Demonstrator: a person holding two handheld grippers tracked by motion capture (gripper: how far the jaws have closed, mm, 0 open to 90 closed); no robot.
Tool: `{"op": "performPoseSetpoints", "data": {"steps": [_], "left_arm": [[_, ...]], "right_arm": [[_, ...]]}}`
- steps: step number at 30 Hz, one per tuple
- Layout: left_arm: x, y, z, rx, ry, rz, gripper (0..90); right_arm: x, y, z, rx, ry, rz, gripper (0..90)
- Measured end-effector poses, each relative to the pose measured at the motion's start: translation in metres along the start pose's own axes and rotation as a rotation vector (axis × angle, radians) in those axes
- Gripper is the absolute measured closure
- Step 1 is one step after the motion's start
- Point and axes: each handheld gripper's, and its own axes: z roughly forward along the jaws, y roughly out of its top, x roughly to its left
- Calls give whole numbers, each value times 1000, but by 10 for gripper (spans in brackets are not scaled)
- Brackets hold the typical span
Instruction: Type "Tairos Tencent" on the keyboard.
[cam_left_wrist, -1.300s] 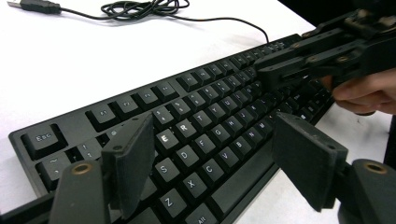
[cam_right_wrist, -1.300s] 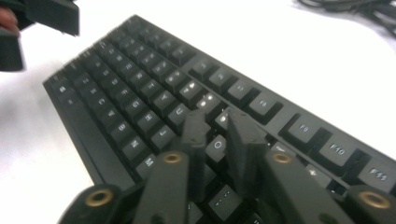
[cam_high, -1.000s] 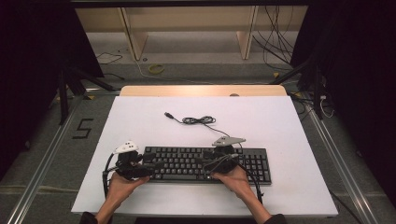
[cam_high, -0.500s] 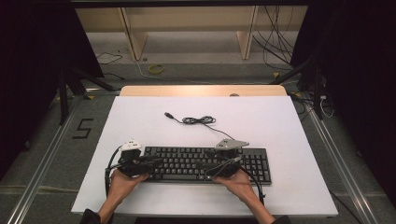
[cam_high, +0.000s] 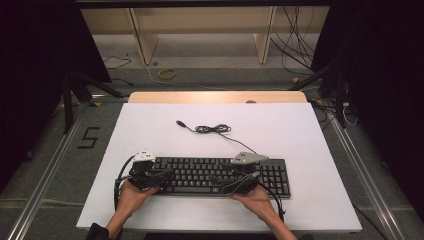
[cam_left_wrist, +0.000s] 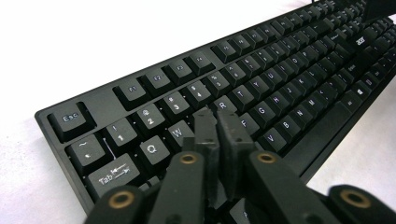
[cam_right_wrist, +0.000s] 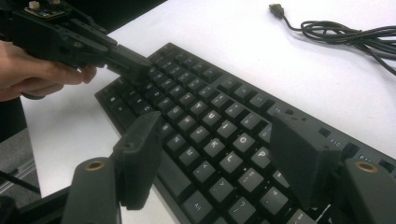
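A black keyboard lies along the near side of the white table. My left gripper hovers over its left end. In the left gripper view its jaws have just closed, pads together with nothing between them, tips above the W, E and R keys. My right gripper is over the middle keys. Its jaws have just been opening and stand wide apart above the letter keys, holding nothing. The left gripper also appears far off in the right gripper view.
The keyboard's black cable lies coiled on the table behind it and ends in a loose USB plug. A wooden strip edges the table's far side. Dark stands and floor cables surround the table.
The left gripper's jaws have come together and it has edged slightly right. The right gripper's jaws have spread wider. Both hands stay at the keyboard's front edge.
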Motion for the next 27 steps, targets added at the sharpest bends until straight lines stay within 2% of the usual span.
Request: {"op": "performPoseSetpoints", "data": {"steps": [14, 24, 27], "left_arm": [[-1, 1, 6, 48, 4, 10, 891], [0, 0, 9, 69, 2, -7, 892], [1, 0, 11, 89, -3, -13, 893]], "right_arm": [[6, -3, -1, 5, 17, -4, 344], [10, -5, -3, -5, 24, -7, 333], [12, -6, -3, 1, 27, -13, 331]]}}
